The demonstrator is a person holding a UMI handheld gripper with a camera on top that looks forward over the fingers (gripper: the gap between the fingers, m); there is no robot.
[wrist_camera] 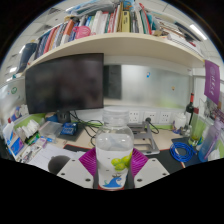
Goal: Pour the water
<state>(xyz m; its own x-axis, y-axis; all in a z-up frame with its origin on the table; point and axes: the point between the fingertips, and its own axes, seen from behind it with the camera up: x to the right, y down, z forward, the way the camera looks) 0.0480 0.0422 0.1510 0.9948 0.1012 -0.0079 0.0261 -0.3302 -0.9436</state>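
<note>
A clear plastic water bottle (113, 152) with a white cap and a label showing green fruit and a blue mark stands upright between my fingers. My gripper (113, 164) is shut on the bottle, with a magenta pad (89, 160) pressed on its left side and the other pad (137, 160) on its right. The bottle appears held up above the desk. No cup or other vessel for water shows clearly in this view.
A desk (70, 140) stretches ahead, cluttered with small items. A dark monitor (65, 83) stands at the back left. A shelf of books (110, 25) runs overhead. A blue round object (183, 152) lies to the right, blue items (18, 140) to the left.
</note>
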